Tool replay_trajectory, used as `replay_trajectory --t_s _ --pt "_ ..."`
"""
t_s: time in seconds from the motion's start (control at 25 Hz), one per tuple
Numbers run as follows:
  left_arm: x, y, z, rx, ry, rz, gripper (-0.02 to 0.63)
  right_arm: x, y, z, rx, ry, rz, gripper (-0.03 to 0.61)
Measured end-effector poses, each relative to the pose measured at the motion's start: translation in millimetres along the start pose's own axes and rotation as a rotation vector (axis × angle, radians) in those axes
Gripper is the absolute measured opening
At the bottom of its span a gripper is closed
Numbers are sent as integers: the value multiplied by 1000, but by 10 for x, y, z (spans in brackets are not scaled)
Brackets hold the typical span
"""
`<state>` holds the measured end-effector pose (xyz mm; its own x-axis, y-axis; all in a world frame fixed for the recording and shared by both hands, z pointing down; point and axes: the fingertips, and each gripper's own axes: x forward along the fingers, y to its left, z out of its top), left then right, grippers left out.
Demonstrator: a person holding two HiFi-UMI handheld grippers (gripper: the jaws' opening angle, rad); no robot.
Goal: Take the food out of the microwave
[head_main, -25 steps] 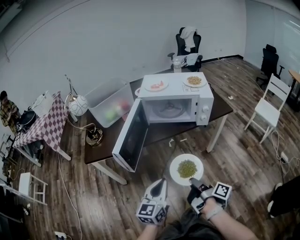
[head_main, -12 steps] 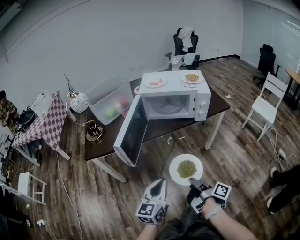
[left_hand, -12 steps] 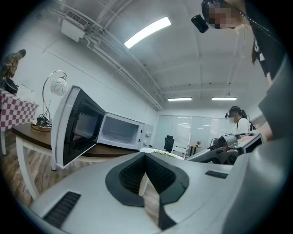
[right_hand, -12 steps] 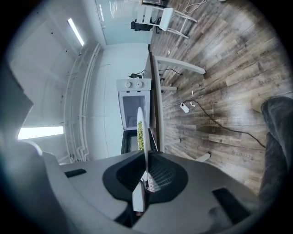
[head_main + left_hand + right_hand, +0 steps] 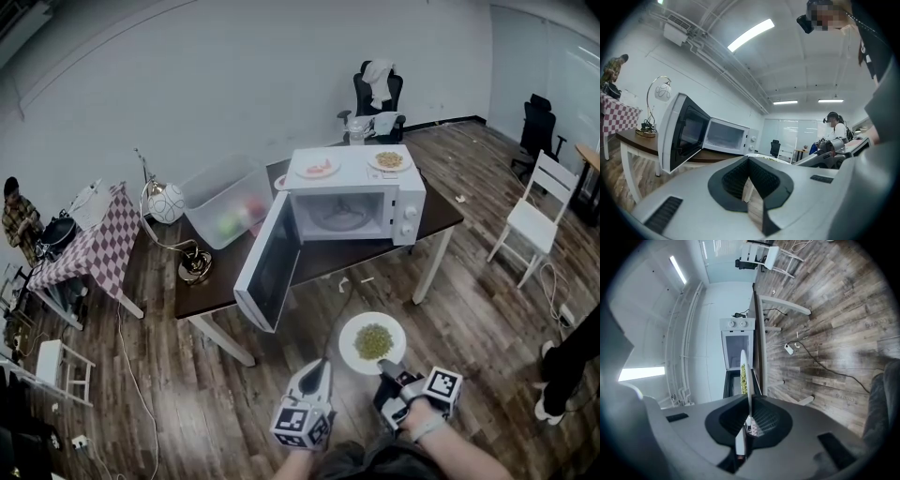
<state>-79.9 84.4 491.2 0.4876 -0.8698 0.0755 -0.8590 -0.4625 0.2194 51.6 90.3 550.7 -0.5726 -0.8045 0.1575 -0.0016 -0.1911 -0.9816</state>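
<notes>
Head view: you stand back from the bench (image 5: 323,265), both tongs low in front of you. The right tongs (image 5: 384,368) are clamped on the near rim of a white plate (image 5: 349,351), which is held flat over the wood floor (image 5: 469,300) and well apart from the bench. The food (image 5: 373,340), a green heap, sits mid-plate and so is out of the microwave (image 5: 405,216). The microwave stands on the bench with its door (image 5: 270,267) swung wide to your left, and the turntable (image 5: 337,217) shows inside the cavity. On its roof are a red serving (image 5: 317,169) and a tan serving (image 5: 389,160), each on its own white dish. A clear bin (image 5: 220,202) with coloured things inside sits at the bench's left end. Just beside it is a lamp (image 5: 166,203) with a globe shade, its base on the bench corner. The left tongs (image 5: 319,364) hang just left of the plate and do not touch it. In the left gripper view their tips meet with nothing between the pads, and they point level toward the open door. In the right gripper view the plate runs edge-on between the pads and is pinched at its rim. The green heap shows against the plate's face, and the microwave lies beyond. A white chair (image 5: 534,220) stands well off to your right.
</notes>
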Motion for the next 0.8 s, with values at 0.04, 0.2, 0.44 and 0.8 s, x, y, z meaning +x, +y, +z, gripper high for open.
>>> replay_trajectory --t_s 0.04,0.2,0.44,0.8 --pt "-7 -2 -4 0 0 2 2 1 -11 3 -2 3 -4 14" --pt "-55 17 -1 -4 -3 22 2 8 -3 -12 -3 17 -17 12" --pt "-101 4 -55 -21 5 47 2 42 26 -80 -15 62 -24 12" --pt "-88 -67 -87 -19 18 44 2 11 -20 -84 -4 78 -34 12"
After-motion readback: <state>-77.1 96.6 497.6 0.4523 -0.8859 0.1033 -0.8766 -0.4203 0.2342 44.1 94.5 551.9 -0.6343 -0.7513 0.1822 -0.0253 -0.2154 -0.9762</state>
